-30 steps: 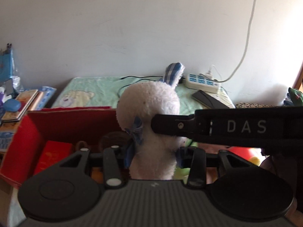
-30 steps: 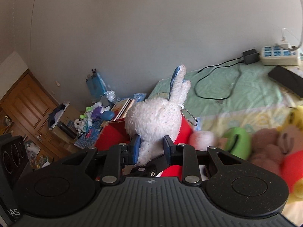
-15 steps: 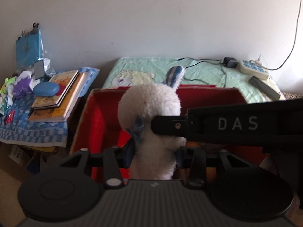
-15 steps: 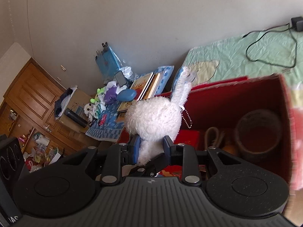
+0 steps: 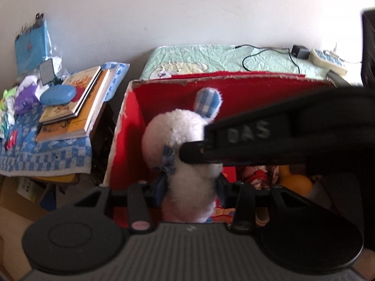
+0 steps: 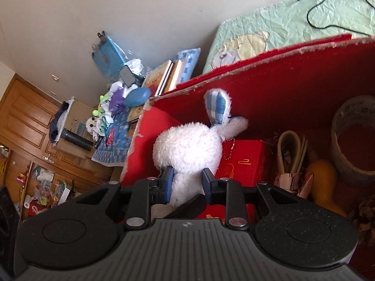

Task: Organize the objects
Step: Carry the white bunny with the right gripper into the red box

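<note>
Right, I have the white plush rabbit [image 5: 185, 145] pinched at its body by both the left gripper [image 5: 191, 190] and the right gripper [image 6: 187, 185], jaws narrowed into the fur, head and checked ear ahead of the tips inside the red box [image 6: 293, 75]. It looks light, soft, squashy; the body suits gripping, not the floppy ears.

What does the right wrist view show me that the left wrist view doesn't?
Only the right wrist view shows the wooden door, the round container and the red gift box inside the red box. Only the left wrist view shows the power strip and the right gripper's body reaching across the plush rabbit. Both show the rabbit pinched by both grippers over the red box, the book stack and the green blanket.
</note>
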